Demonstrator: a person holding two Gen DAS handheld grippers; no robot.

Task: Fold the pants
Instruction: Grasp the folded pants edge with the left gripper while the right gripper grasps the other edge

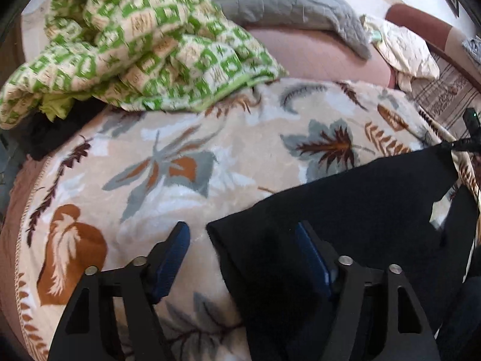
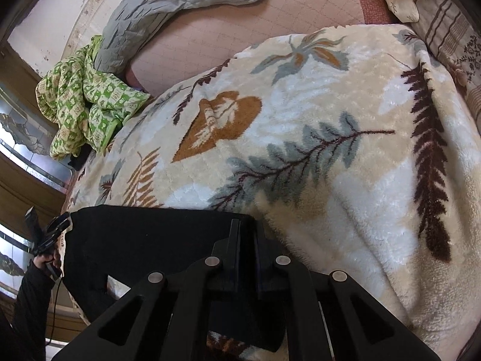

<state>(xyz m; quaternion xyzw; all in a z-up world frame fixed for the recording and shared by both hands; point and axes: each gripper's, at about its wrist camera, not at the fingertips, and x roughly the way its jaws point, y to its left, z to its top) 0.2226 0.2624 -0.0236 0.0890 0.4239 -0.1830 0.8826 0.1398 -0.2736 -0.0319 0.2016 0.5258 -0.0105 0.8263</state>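
Black pants point(image 1: 360, 204) lie flat on a leaf-patterned fleece blanket point(image 1: 186, 156). My left gripper point(image 1: 243, 237) is open, its blue-padded fingers point(image 1: 173, 252) straddling the pants' near left corner just above the cloth. In the right wrist view the pants point(image 2: 144, 240) lie at the lower left. My right gripper point(image 2: 247, 228) is shut on the pants' far right corner, black cloth pinched between its fingers. The right gripper also shows at the right edge of the left wrist view point(image 1: 464, 144), and the left gripper and the hand holding it show at the left edge of the right wrist view point(image 2: 48, 240).
A crumpled green-and-cream quilt point(image 1: 135, 45) lies at the blanket's far left. A grey quilted blanket point(image 1: 285, 3) and a cream pillow point(image 1: 402, 51) lie on the pink mattress point(image 1: 315, 54) behind. A striped cover point(image 2: 451, 36) borders the right side.
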